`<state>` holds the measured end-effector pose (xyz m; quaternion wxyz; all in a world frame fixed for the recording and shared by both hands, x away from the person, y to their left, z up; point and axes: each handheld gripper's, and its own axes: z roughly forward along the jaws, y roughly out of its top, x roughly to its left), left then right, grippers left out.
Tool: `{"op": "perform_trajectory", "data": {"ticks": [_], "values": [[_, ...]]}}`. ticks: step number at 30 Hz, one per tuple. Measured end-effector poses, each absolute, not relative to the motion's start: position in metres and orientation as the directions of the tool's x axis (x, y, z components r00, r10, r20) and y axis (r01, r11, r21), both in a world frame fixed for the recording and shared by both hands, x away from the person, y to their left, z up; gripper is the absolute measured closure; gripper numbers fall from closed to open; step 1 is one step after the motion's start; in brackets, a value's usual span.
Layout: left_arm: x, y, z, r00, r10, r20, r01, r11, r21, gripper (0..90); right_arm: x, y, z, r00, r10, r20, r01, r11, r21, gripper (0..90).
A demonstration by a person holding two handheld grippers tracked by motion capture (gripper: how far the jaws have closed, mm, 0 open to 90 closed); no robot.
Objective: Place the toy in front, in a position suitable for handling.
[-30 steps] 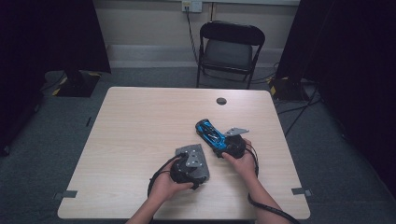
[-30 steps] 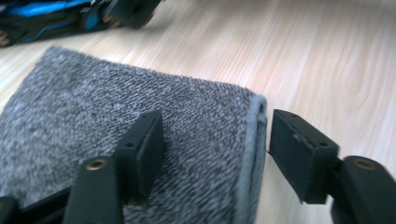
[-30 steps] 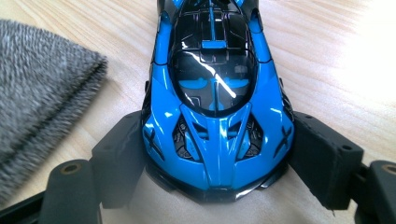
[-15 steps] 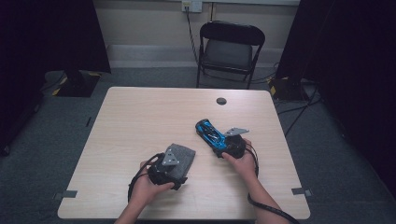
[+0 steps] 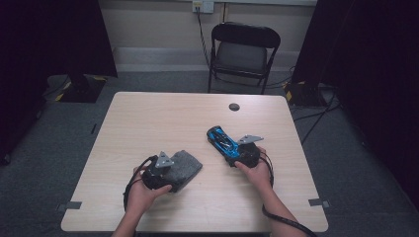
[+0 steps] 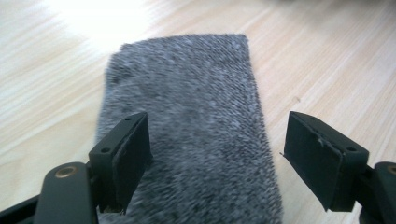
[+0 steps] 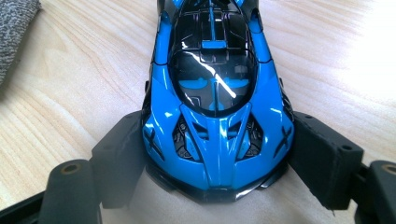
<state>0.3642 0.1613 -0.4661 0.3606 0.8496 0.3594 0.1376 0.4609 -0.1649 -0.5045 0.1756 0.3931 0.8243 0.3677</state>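
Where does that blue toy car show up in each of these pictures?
High view: blue toy car lies right of centre on the table, in the right gripper.
Left gripper view: not in it.
Right gripper view: car fills the middle, clamped between the jaws.
Shared landmark: grey cloth.

Light wooden table (image 5: 163,118) on grey carpet (image 5: 59,148), black folding chair (image 5: 244,52) behind, beige wall (image 5: 158,22).

Toy car (image 7: 215,93) nose — past the top edge; grey cloth (image 6: 187,130) near end — cut off below.
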Motion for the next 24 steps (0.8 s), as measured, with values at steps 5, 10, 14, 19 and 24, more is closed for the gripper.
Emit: {"op": "perform_trajectory", "data": {"ticks": [5, 10, 14, 19, 24], "values": [[0.366, 0.171, -0.471, 0.686, 0.727, -0.017, 0.525, -0.479, 0.704, 24.2, 0.461, -0.165, -0.505, -0.629, 0.777, 0.000, 0.519, 0.421, 0.744, 23.7], [0.372, 0.177, -0.490, 0.668, 0.743, -0.042, 0.562, -0.466, 0.684, 23.5, 0.461, -0.165, -0.505, -0.627, 0.779, 0.000, 0.521, 0.420, 0.743, 23.7], [0.372, 0.177, -0.493, 0.675, 0.736, -0.048, 0.556, -0.465, 0.689, 22.1, 0.461, -0.165, -0.505, -0.627, 0.779, 0.001, 0.521, 0.419, 0.744, 23.7], [0.371, 0.172, -0.492, 0.663, 0.748, -0.031, 0.567, -0.474, 0.673, 22.0, 0.461, -0.165, -0.505, -0.627, 0.779, 0.001, 0.521, 0.419, 0.744, 23.7], [0.371, 0.168, -0.489, 0.662, 0.749, -0.031, 0.584, -0.489, 0.648, 26.8, 0.461, -0.165, -0.505, -0.627, 0.779, 0.001, 0.521, 0.419, 0.743, 23.7]]}}
